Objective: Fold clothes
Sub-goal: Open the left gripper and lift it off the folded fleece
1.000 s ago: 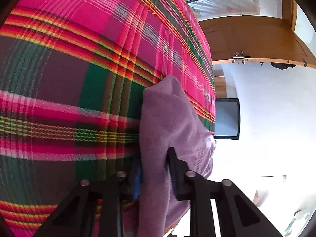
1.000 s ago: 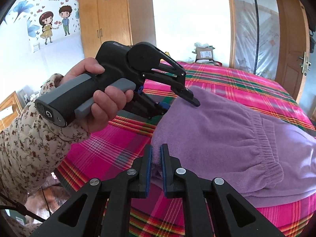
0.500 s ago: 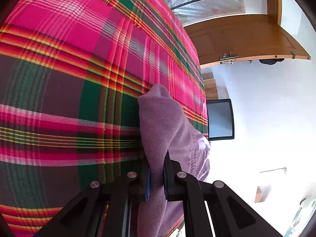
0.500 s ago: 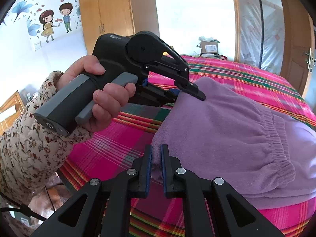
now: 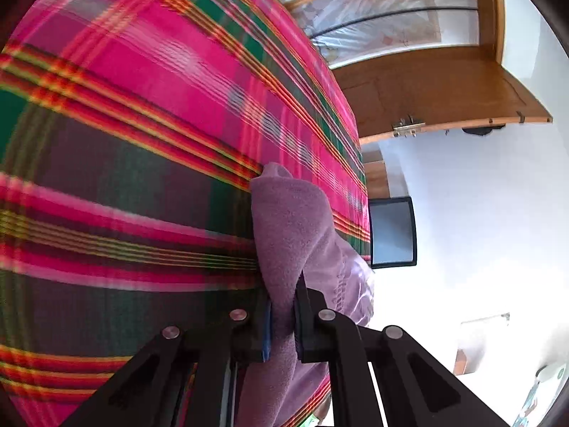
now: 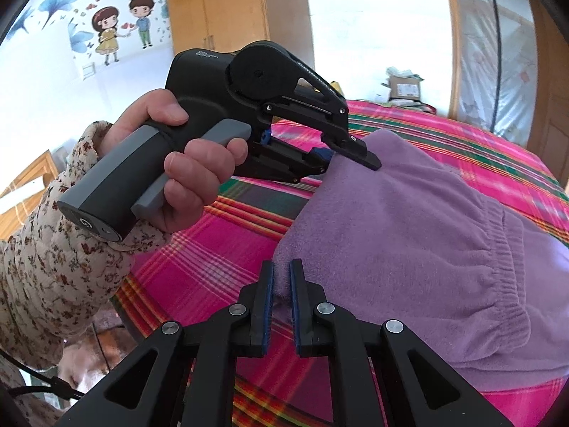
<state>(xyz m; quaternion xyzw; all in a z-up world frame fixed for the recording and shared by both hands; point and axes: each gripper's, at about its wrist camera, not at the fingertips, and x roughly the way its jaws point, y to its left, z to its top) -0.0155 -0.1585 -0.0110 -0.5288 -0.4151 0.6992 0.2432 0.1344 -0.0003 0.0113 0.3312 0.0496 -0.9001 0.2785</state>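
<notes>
Nearest us, the right gripper (image 6: 281, 306) has its jaws almost together, pinching the near corner of the purple garment (image 6: 409, 235); that hold matches a second ago. The garment lies on the plaid bedspread (image 6: 220, 259), elastic band toward the right.

A little further off, the left gripper (image 6: 350, 156), in the left hand (image 6: 177, 174), has changed. A second ago its jaws stood apart around the far corner; they closed onto it and are now nearly together with a fold of the fleece between the pads (image 5: 282, 320). Both corners look slightly raised off the bed, the far one more clearly.

We judge this as the grasp being complete: two corners of one edge held, ready to be carried over as a fold.

Hard to read: the left wrist view is motion-blurred across the bedspread (image 5: 142, 142), and the gripper covers the garment's (image 5: 291, 220) lower part. The garment's right side is cut off by the frame, so we cannot tell what kind of clothing it is. Behind, wardrobe (image 6: 231, 7) and door (image 5: 426, 85).
</notes>
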